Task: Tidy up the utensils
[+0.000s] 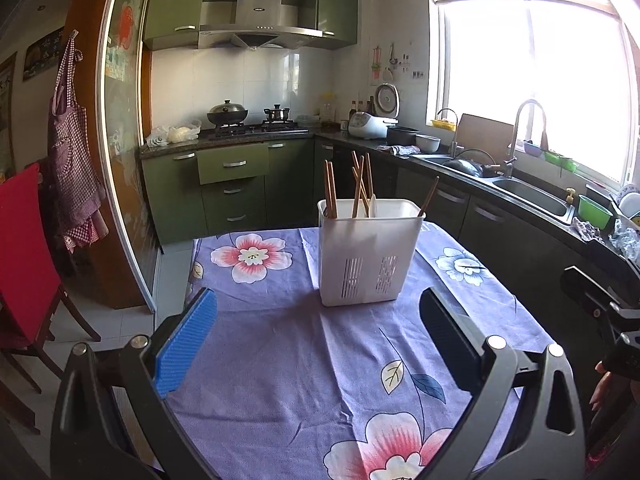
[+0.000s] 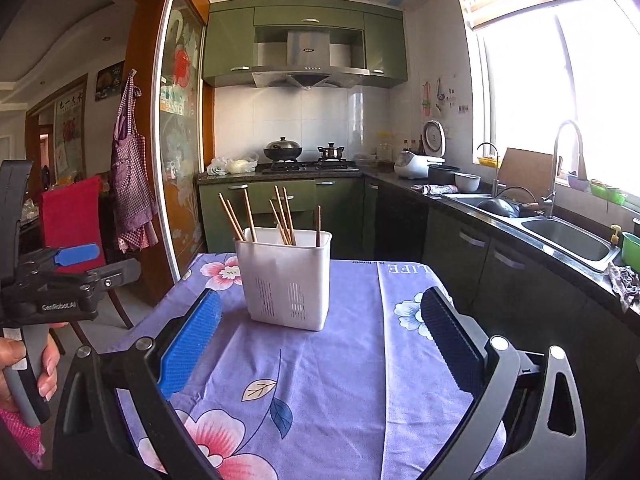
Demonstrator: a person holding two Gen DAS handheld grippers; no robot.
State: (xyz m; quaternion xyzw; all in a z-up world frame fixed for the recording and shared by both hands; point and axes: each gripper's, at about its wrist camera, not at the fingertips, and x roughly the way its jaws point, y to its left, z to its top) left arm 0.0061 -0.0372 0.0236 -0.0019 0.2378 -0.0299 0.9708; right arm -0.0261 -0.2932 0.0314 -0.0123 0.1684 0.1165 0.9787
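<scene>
A white plastic utensil holder stands upright on a table covered with a purple flowered cloth. Several wooden chopsticks and a white spoon stand in it. It also shows in the right wrist view with the chopsticks. My left gripper is open and empty, in front of the holder and short of it. My right gripper is open and empty, in front of the holder and slightly right of it. The left gripper also shows at the left edge of the right wrist view.
A red-covered chair stands left of the table. A dark counter with a sink and faucet runs along the right. A stove with pots and green cabinets stand at the back. A checked apron hangs on the wall.
</scene>
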